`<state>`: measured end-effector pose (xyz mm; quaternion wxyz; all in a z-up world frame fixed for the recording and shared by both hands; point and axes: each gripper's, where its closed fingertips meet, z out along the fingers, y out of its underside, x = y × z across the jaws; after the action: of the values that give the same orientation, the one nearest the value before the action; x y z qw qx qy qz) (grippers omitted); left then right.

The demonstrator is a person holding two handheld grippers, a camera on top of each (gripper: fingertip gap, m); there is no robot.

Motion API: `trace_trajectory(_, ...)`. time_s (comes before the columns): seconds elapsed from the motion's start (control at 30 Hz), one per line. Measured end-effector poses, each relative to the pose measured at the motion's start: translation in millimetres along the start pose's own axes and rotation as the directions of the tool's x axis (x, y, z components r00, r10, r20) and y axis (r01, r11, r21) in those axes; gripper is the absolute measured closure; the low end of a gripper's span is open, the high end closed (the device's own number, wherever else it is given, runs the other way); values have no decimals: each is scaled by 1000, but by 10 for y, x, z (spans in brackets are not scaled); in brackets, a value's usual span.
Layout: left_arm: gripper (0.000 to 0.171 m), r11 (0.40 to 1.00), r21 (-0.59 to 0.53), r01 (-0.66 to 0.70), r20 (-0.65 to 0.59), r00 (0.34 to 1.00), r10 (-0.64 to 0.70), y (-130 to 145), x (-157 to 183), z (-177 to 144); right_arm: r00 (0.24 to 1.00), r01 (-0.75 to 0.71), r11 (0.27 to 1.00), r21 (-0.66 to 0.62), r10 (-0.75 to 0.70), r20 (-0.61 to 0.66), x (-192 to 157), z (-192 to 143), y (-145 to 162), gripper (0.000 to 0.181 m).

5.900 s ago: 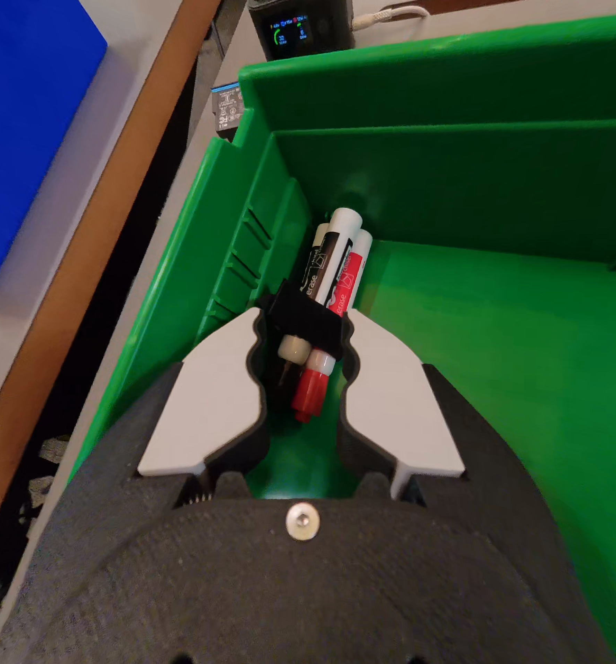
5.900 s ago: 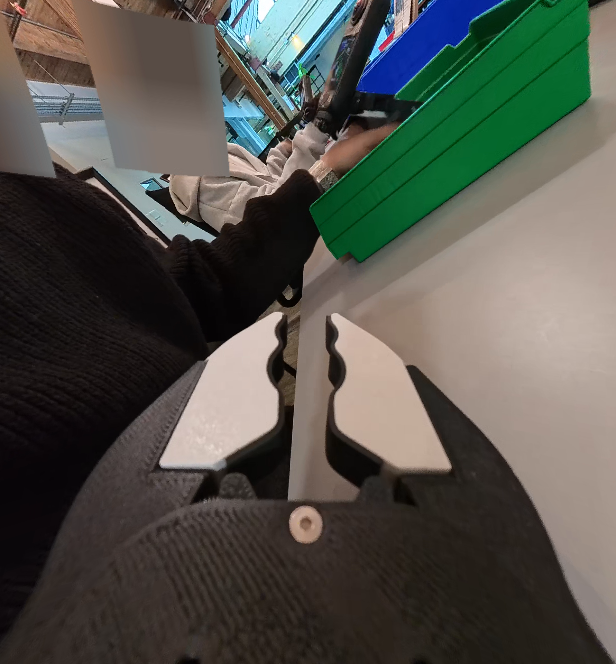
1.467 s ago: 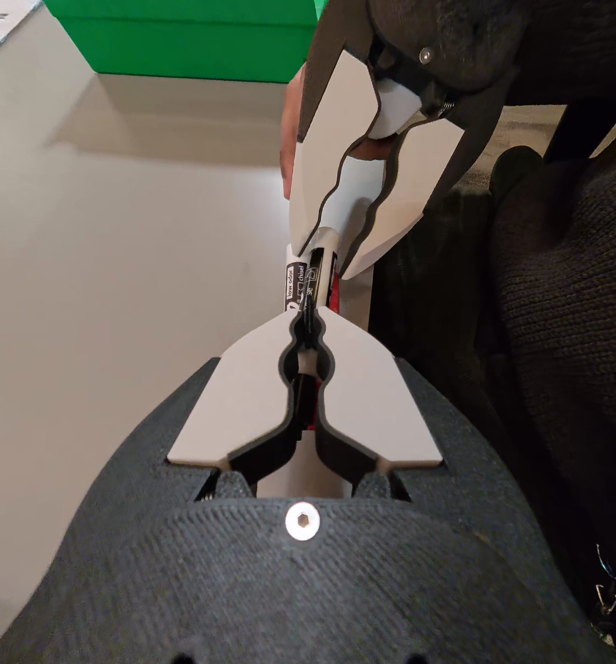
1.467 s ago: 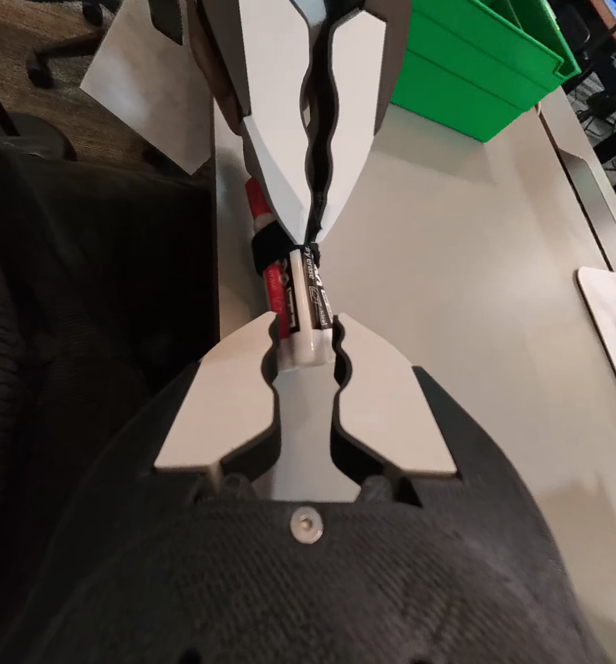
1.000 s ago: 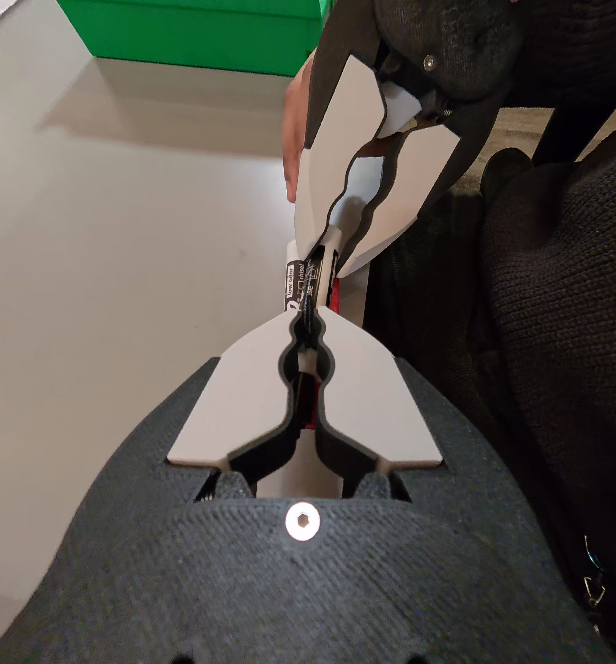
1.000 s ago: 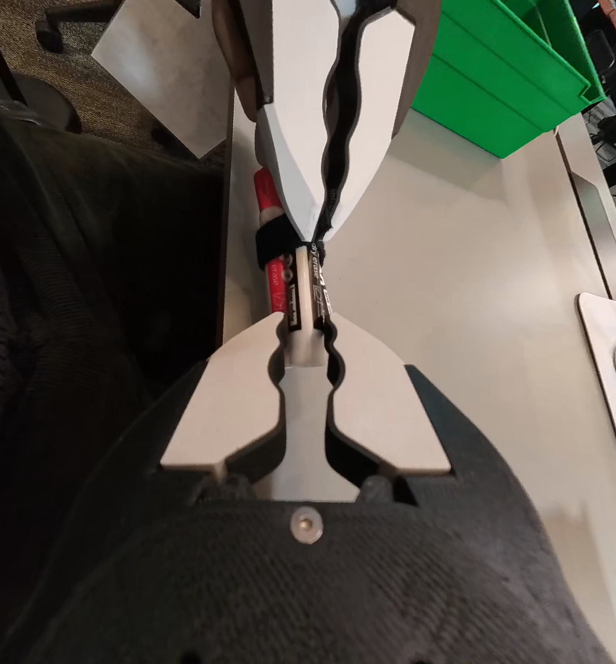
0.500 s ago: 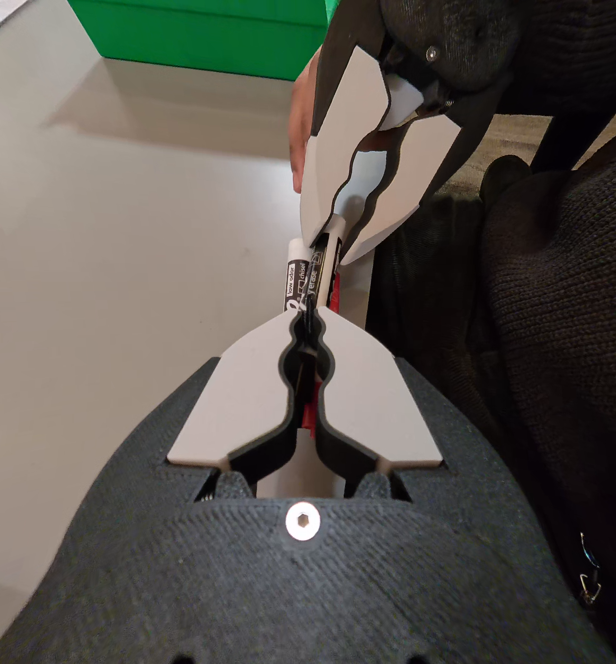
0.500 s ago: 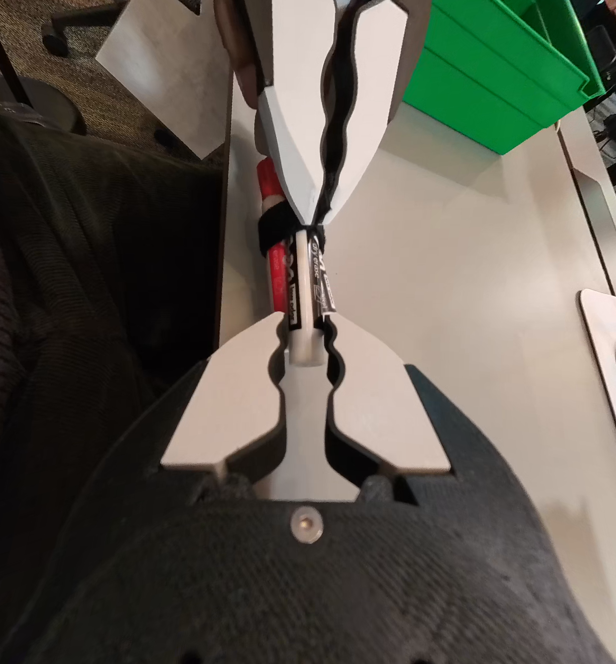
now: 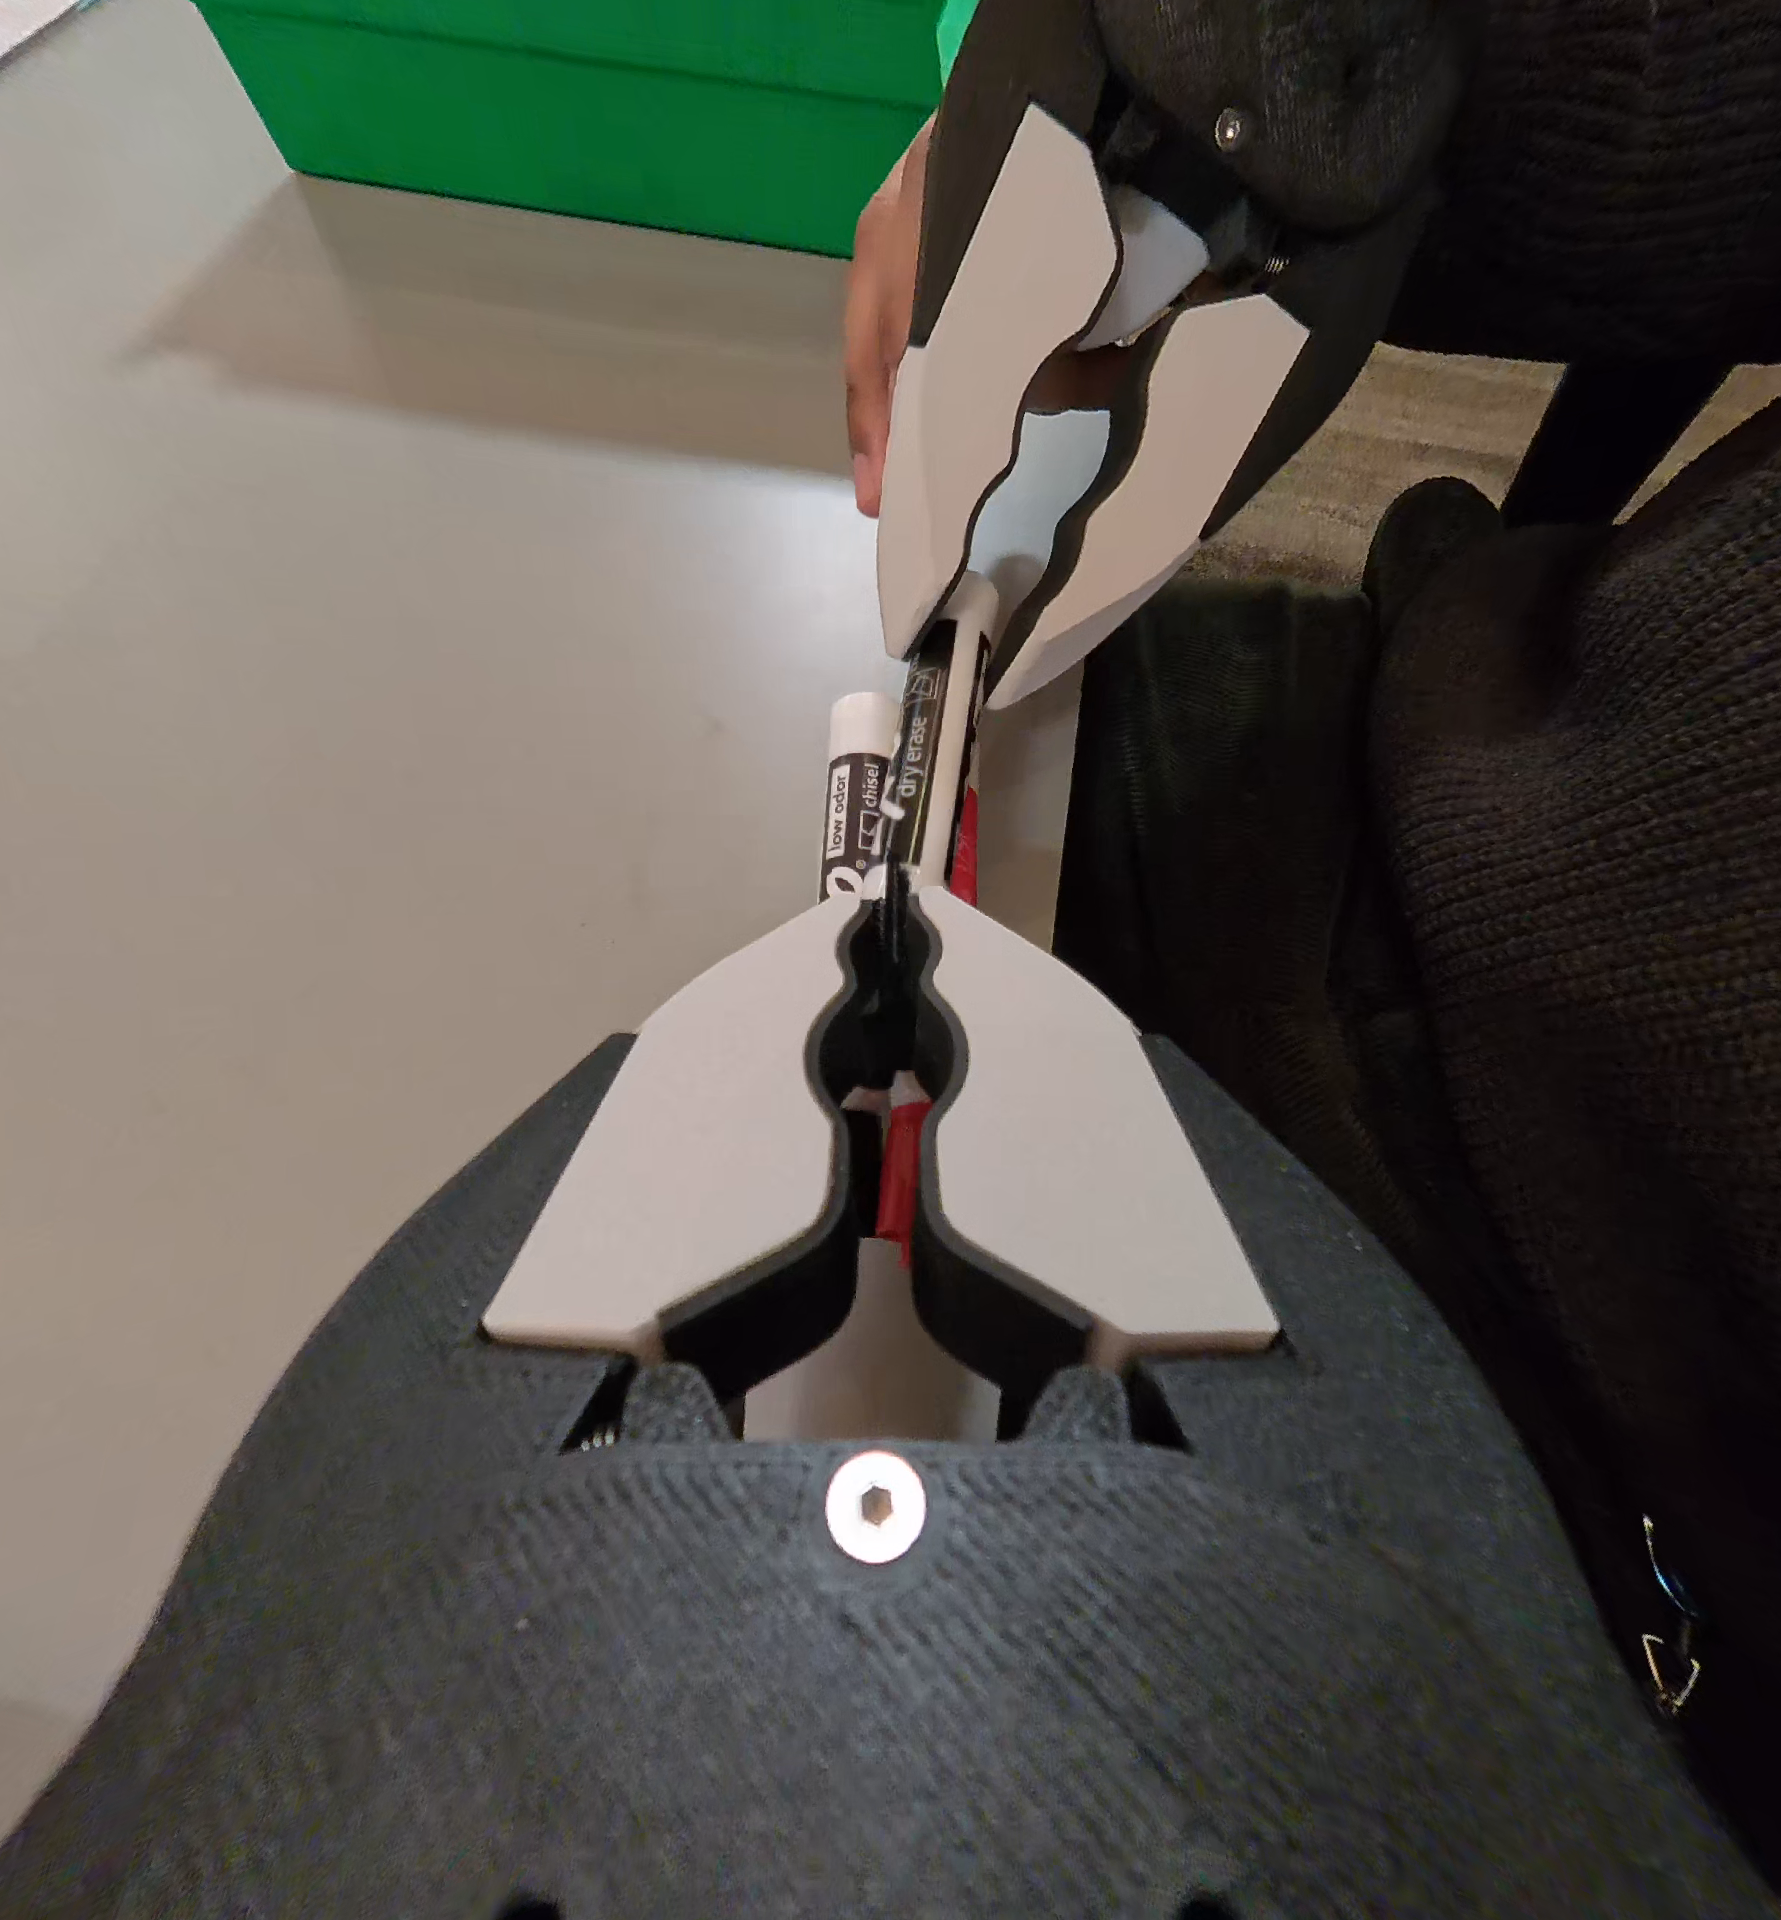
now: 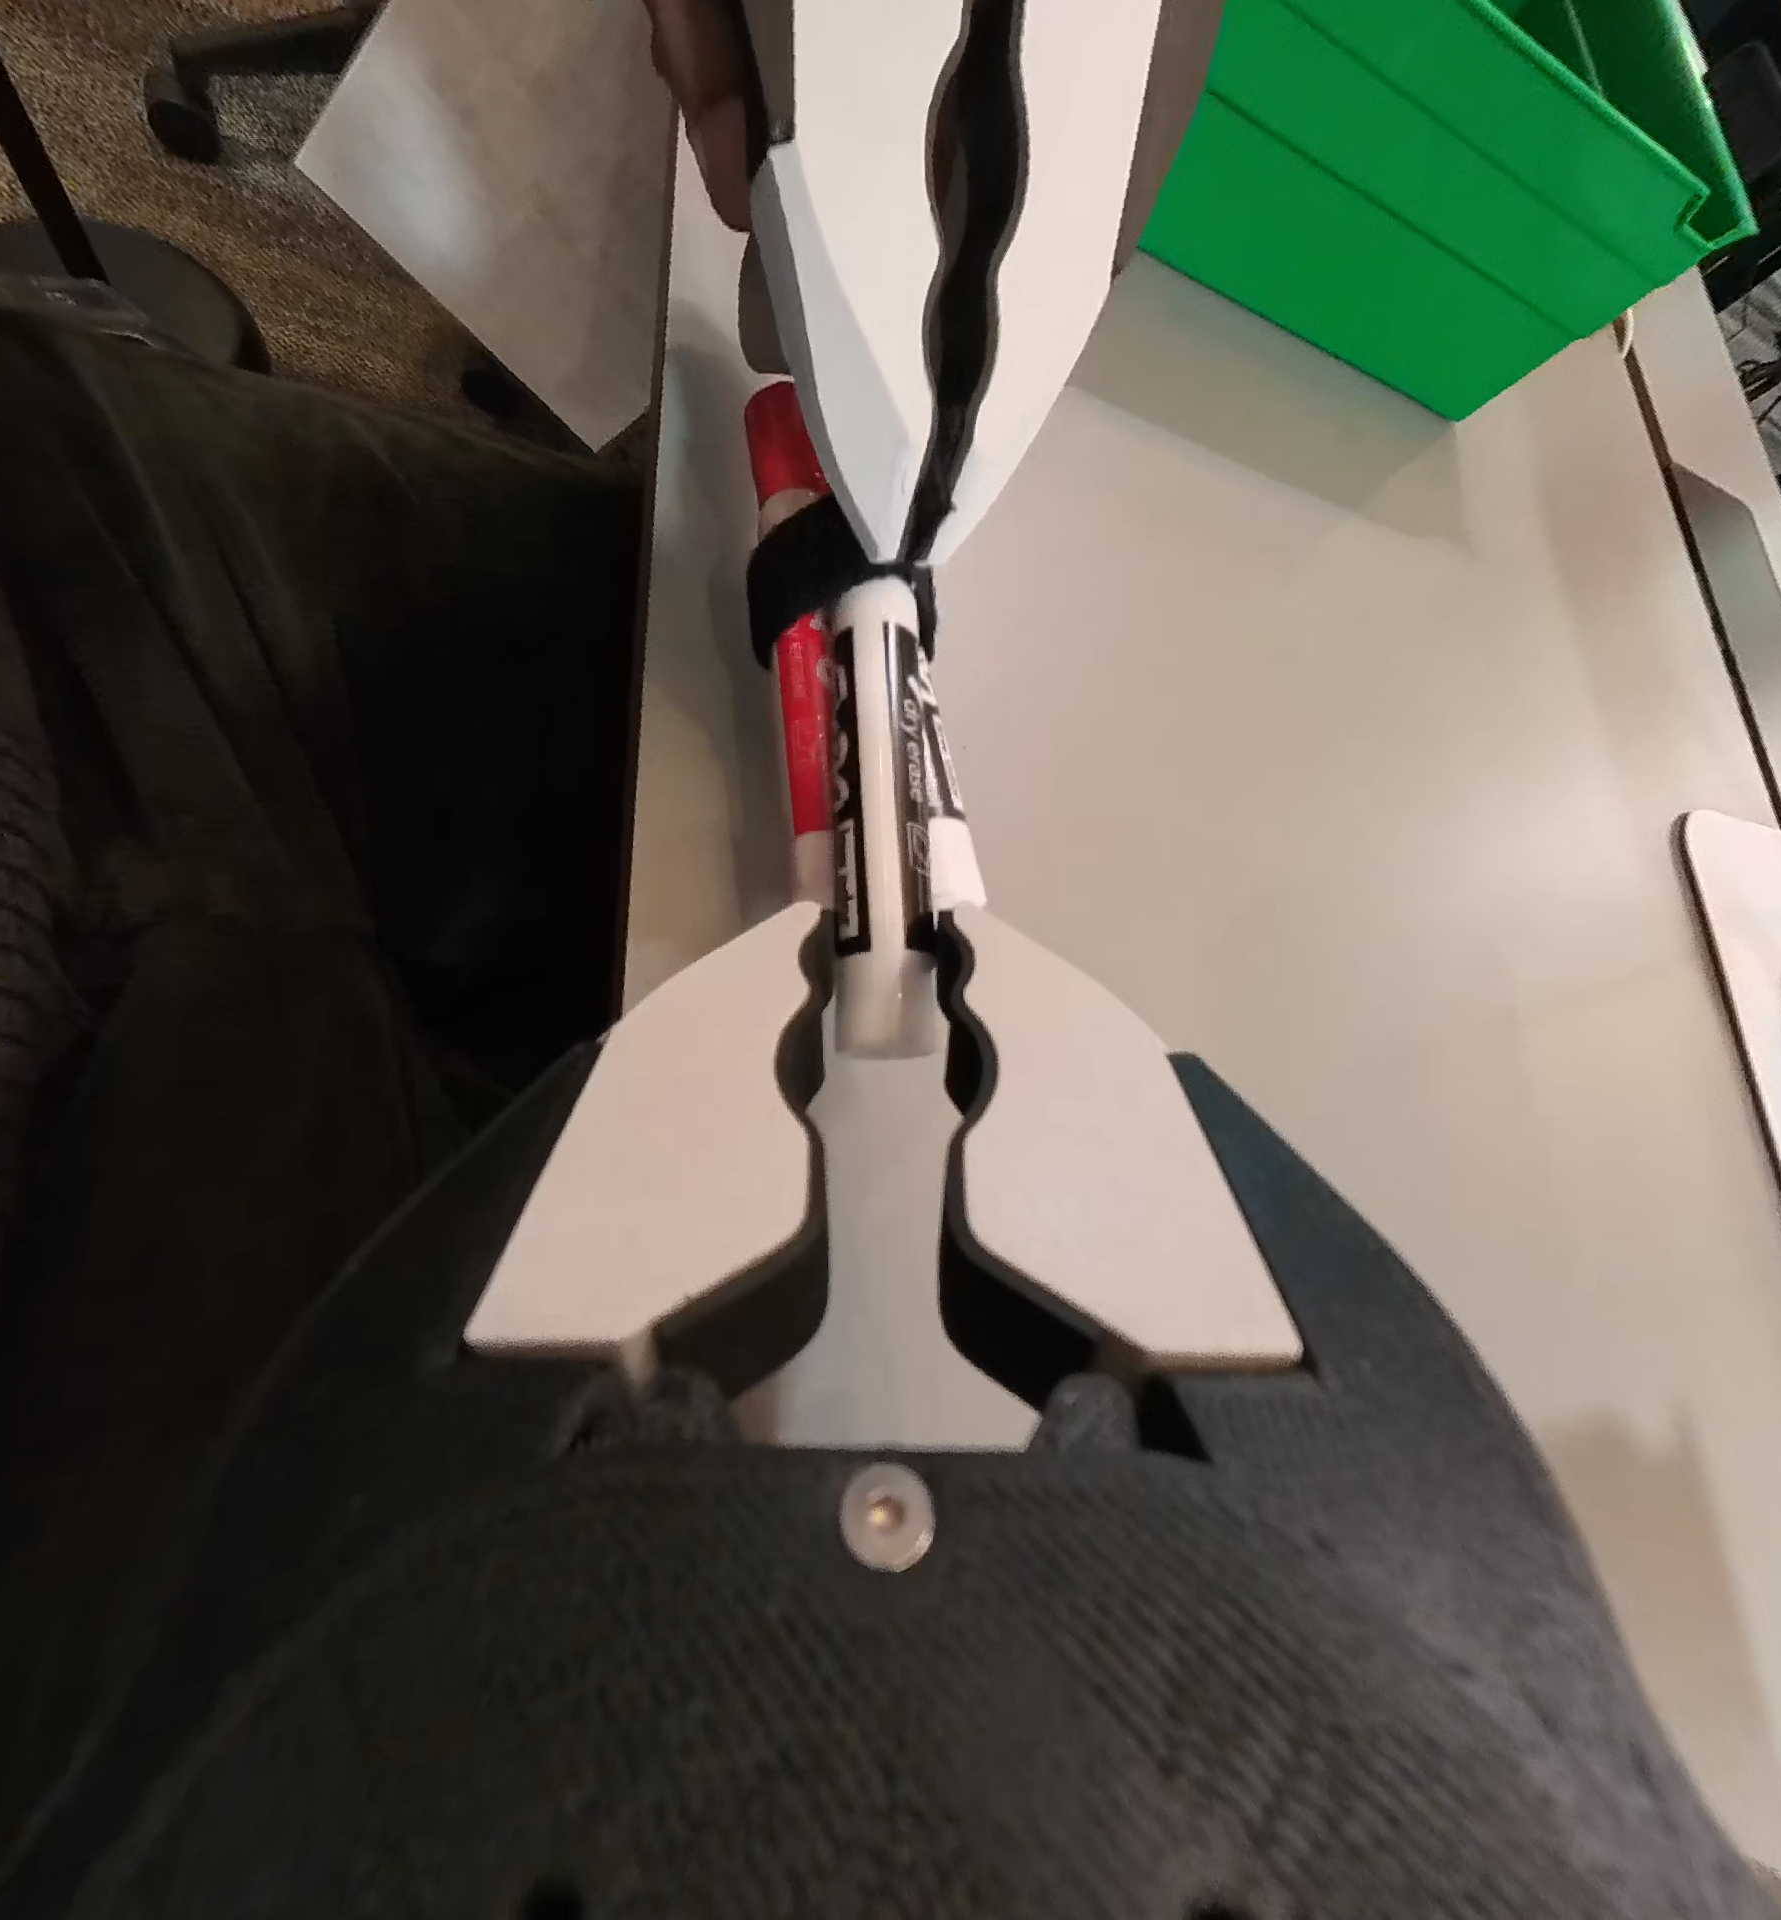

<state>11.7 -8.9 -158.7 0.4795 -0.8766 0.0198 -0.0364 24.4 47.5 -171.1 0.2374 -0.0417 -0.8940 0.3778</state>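
Observation:
A bundle of three dry-erase markers [image 9: 912, 790], two with black labels and one red marker [image 10: 801, 727], is bound by a black strap [image 10: 787, 592]. My left gripper [image 9: 891, 909] is shut on the strap, pinched between its fingertips, with the marker caps behind them. It also shows in the right wrist view [image 10: 907, 556]. My right gripper [image 10: 886, 925] is shut on the white end of the middle black-labelled marker [image 10: 881, 997], which sticks out past the other two. It also shows in the left wrist view [image 9: 959, 665].
The bundle hangs over the near edge of a pale grey table [image 9: 346, 727]. A green bin [image 10: 1385, 187] stands farther back. A white pad [image 10: 1779, 1039] lies at the right. A person's dark knitted clothing [image 9: 1592, 935] fills the side off the table. My right fingertips sit around 7 cm from my left ones.
The two grippers have drawn apart. The middle marker held by the right gripper has slid farther out of the strapped bundle, while the left gripper keeps its hold on the strap.

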Motion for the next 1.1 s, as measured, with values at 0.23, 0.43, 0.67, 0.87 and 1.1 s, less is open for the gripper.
trace_trajectory(0.23,166,1000,10,1,-18,1000,-1,-24,9,12,1000,-10,1000,7,10,2,17,-72,28,162)
trace_trajectory(0.43,166,1000,11,5,-27,1000,-5,-21,5,19,1000,-14,1000,11,14,3,22,-108,52,162)
trace_trajectory(0.67,166,1000,14,11,-34,999,-11,-37,7,26,1000,-23,1000,6,23,4,29,-138,76,162)
trace_trajectory(0.87,166,1000,21,5,-50,999,-4,-72,7,53,999,-45,999,5,45,-4,42,-192,108,162)
trace_trajectory(1.1,166,999,36,-10,-75,997,13,-161,-67,148,994,-99,995,6,99,-44,87,-288,185,162)
